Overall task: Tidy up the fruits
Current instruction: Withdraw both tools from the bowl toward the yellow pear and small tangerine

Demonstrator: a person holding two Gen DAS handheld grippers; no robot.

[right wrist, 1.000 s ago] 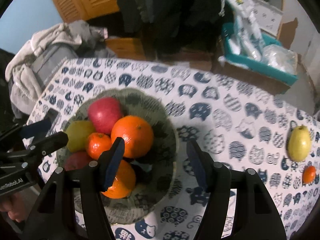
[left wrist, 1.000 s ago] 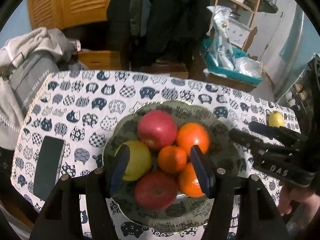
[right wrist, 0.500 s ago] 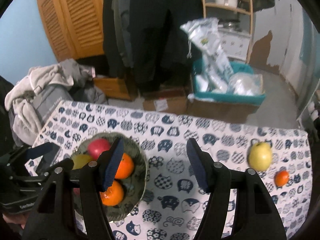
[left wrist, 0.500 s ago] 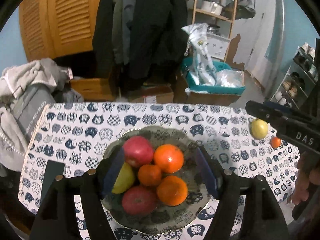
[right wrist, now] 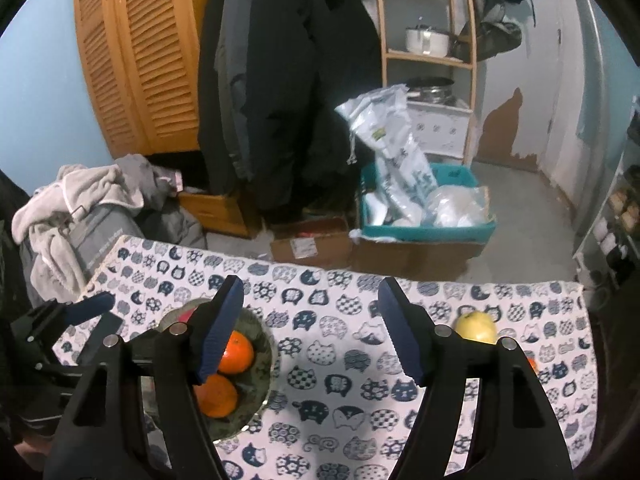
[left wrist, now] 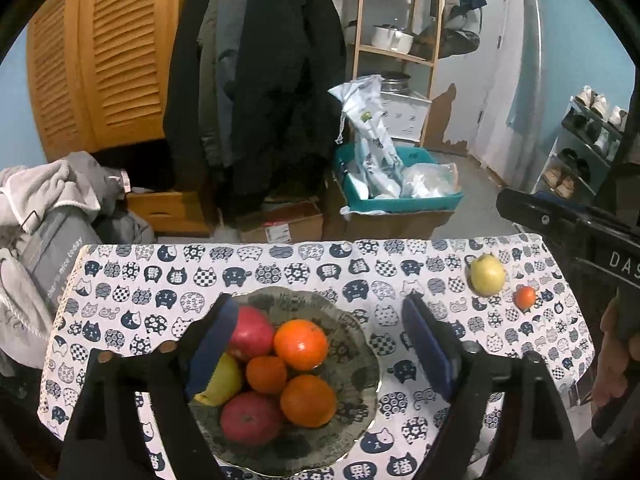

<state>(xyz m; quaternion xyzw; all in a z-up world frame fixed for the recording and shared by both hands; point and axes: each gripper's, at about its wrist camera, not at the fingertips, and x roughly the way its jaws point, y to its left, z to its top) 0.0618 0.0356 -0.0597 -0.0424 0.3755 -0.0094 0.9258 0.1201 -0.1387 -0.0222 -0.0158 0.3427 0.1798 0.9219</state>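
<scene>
Two fruits left out: pear (left wrist: 487, 279) and small orange (left wrist: 524, 297), side by side near the cloth's (left wrist: 280, 264) right edge, well apart from the full bowl (left wrist: 360, 344). Both tongs, left (left wrist: 320, 348) and right (right wrist: 310, 332), spread wide, empty, held above the table. Likely between picks. Next: right reach to the pear, stem end pointing away, long axis roughly front-to-back.

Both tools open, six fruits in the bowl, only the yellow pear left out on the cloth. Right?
Not quite: two fruits are left out, not one. In the left wrist view a small orange lies beside the yellow pear on the cloth. The rest holds: left tool and right tool are open, six fruits in the bowl.
</scene>
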